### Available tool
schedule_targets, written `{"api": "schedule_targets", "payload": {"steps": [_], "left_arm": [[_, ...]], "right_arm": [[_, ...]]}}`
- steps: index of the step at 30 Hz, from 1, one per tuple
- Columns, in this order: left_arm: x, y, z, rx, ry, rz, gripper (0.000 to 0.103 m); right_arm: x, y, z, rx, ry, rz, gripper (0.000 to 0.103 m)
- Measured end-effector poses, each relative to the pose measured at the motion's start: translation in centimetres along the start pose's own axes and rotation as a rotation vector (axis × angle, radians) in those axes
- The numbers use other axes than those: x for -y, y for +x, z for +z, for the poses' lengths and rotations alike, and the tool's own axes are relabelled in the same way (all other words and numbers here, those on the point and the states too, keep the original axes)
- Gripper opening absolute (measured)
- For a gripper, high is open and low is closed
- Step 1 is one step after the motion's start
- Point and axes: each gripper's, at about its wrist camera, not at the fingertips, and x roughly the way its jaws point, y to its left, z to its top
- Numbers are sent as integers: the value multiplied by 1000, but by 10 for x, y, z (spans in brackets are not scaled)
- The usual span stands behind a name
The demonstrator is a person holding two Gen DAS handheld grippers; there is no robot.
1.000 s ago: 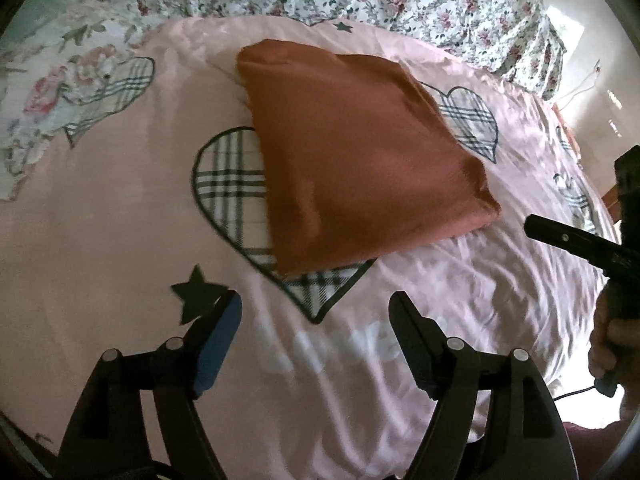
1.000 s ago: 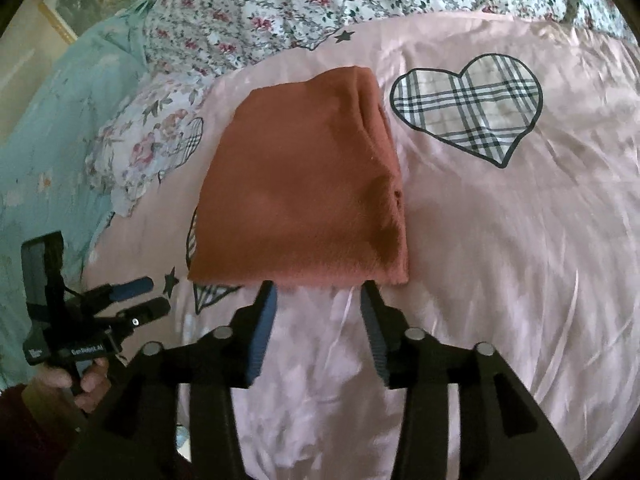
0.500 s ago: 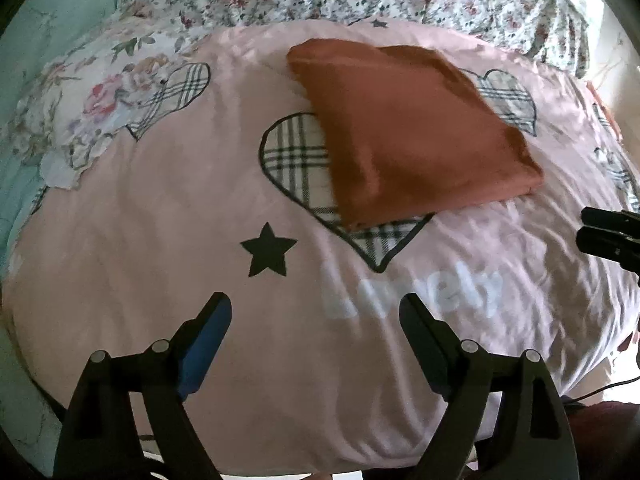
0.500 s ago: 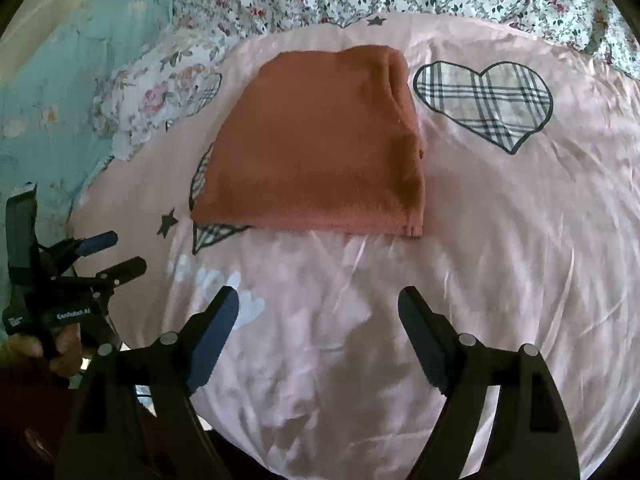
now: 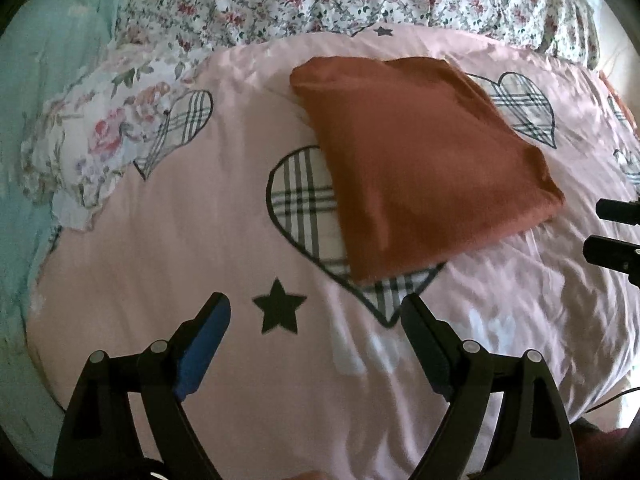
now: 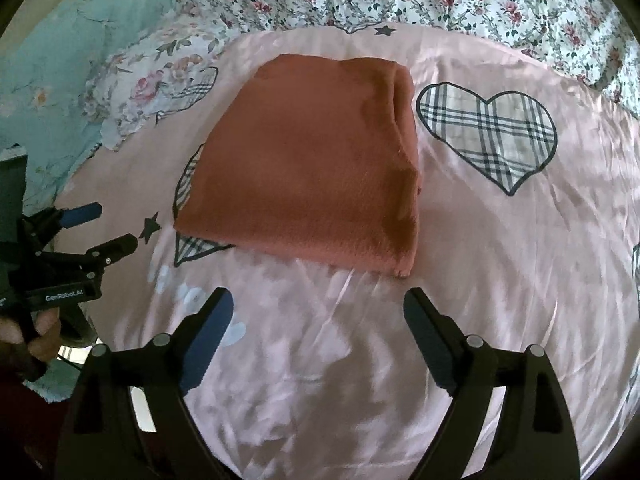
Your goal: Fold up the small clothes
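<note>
Left wrist view shows the left gripper (image 5: 316, 316) with jaws spread wide, holding nothing, above the pink sheet (image 5: 160, 240). Ahead lies the rust-brown folded garment (image 5: 420, 172) (possibly a towel; the fabric is blurred), flat, partly covering a plaid heart (image 5: 304, 200). The right gripper (image 6: 318, 310) also gapes empty, just short of the garment's near edge.

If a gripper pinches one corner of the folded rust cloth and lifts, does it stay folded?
Probably not: the rust cloth looks soft, with loose layers at its right edge, so it would likely droop open. The pink sheet looks glossy, so a push may slide it.
</note>
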Motion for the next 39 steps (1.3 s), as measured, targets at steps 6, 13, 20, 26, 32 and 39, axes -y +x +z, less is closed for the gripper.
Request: {"api": "schedule_targets", "payload": {"steps": [6,13,20,26,32,39], "left_arm": [[3,4,20,8,5,8,88],[3,11,36,-2,-10,9,89],[3,19,45,-22,-47,-7,89],[3,23,55,-21,-66,-12,89],[4,26,67,-13,-79,-12,89],[7,31,76,-14,-83,-15,89]], "right_arm": [[0,7,15,-4,-8,1,90],[3,15,30,-11,-15,10,90],[3,23,44,-22,-32,22,91],[5,30,54,-32,-31,30,91],[9,35,66,-35,-27,37,91],[14,39,82,-26,-30,44,91]]}}
